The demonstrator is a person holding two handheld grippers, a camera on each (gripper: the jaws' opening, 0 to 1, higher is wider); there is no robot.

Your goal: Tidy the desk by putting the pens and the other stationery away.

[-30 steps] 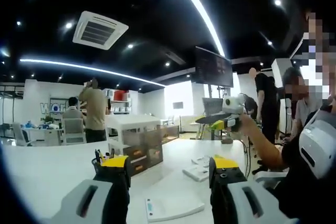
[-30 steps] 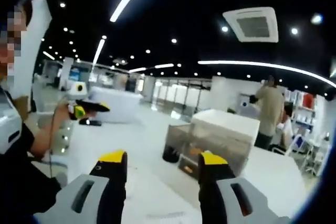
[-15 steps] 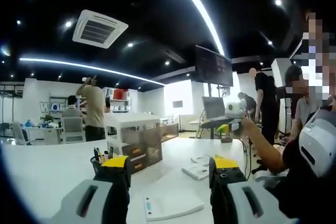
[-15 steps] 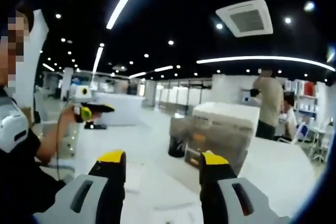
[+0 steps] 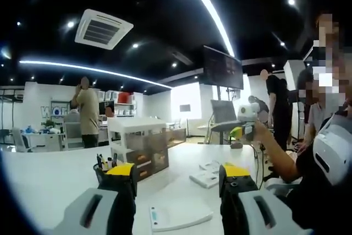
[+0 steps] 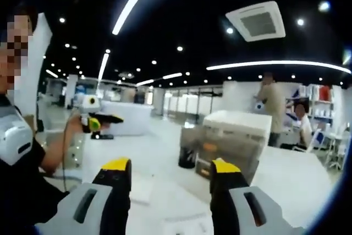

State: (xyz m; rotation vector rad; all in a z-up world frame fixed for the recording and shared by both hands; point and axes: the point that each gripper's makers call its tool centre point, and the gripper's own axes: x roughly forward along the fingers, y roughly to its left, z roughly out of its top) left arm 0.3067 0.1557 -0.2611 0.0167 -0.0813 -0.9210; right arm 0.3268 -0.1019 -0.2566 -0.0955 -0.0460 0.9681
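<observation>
Big open office with a dark ceiling and strip lights, and you're standing over a white tabletop (image 5: 49,182). Both your left tool (image 5: 177,182) and right tool (image 6: 170,179) are held up high, jaws apart, nothing in them. The pens sit in a black pen cup (image 5: 102,171) beside the translucent drawer organizer with a white top (image 5: 144,149). A white flat notepad (image 5: 181,216) lies nearer. Coming down quick from this height, you'd probably tip that cup over.
</observation>
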